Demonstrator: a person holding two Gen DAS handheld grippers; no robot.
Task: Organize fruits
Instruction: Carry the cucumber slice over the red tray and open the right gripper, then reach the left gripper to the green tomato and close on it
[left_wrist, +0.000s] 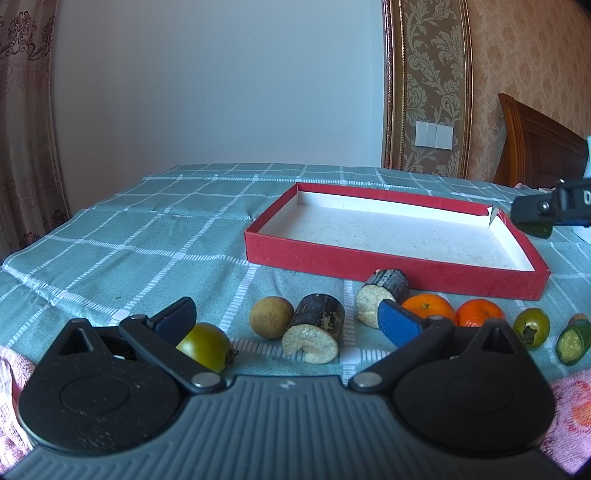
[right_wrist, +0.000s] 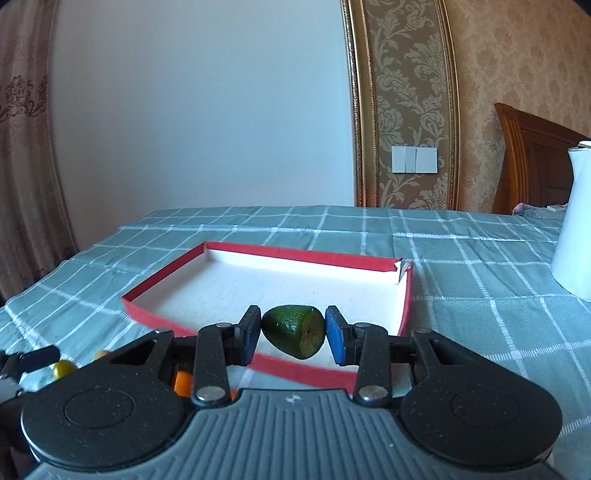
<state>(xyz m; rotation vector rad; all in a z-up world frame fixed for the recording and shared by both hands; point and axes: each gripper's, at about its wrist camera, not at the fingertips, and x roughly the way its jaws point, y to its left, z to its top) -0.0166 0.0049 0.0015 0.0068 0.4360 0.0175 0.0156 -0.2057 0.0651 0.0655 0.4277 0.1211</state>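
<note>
Green fruit piece (right_wrist: 294, 331): clamped between the blue pads of the right gripper (right_wrist: 293, 334), lifted above the near wall of the red box (right_wrist: 405, 295). Box: shallow, white inside, ahead of both grippers on the checked green cloth (right_wrist: 461, 295). Left gripper (left_wrist: 288, 319): jaws wide apart, nothing held; between and beyond its fingers lie a green tomato (left_wrist: 205, 346), a brown round fruit (left_wrist: 271, 316), two dark cut stalk pieces (left_wrist: 314, 338) and two oranges (left_wrist: 428, 307).

Red box (left_wrist: 391, 264) with a white inside; teal tablecloth (left_wrist: 147, 236) checked with white lines; two orange tangerines (left_wrist: 430, 308); a dark green cucumber piece (right_wrist: 295, 330) between blue pads (right_wrist: 334, 334).
</note>
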